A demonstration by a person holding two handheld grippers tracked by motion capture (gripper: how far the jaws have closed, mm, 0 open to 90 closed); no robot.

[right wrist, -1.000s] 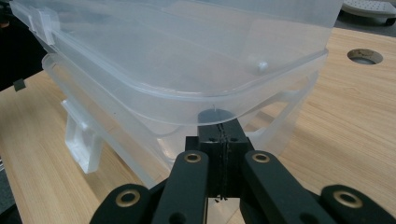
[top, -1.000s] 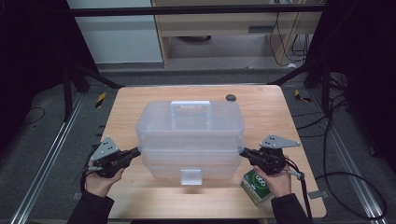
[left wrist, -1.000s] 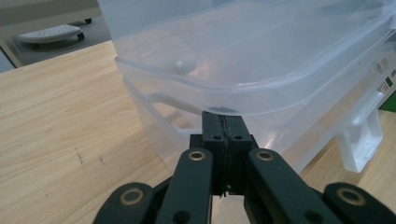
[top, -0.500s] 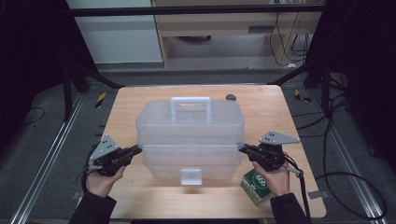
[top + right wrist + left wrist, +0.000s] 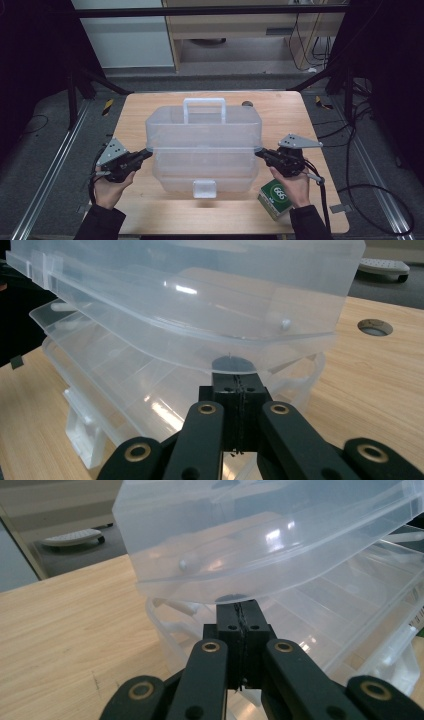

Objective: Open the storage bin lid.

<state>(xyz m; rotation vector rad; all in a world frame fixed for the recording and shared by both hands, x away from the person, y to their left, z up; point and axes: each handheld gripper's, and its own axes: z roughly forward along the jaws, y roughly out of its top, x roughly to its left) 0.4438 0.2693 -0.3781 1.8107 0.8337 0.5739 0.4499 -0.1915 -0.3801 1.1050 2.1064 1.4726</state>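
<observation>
At the left end of the clear plastic box (image 5: 202, 145), the left gripper (image 5: 146, 152) has its jaws pressed together with nothing between them, the tips tucked just under the edge of the raised lid (image 5: 260, 535); in the left gripper view the closed tips (image 5: 238, 611) meet the underside of that lid, with the lower tray (image 5: 340, 620) of the box stepping away beneath; at the opposite end the right gripper (image 5: 260, 153) is likewise closed on nothing, its tips (image 5: 235, 374) set against the lid's lower rim (image 5: 210, 340) in the right gripper view; each gripper is carried in a hand coming in from the near edge, the left hand (image 5: 109, 186) and the right hand (image 5: 292, 184); the box stands in the middle of the wooden table (image 5: 150, 105), its handle (image 5: 204, 107) upright on the far side and its white latch (image 5: 205, 188) facing the person; a green and white carton (image 5: 275, 199) lies on the table just beside the right hand, near the box's right front corner; a round hole (image 5: 375, 327) in the tabletop sits beyond the box's far right corner.
</observation>
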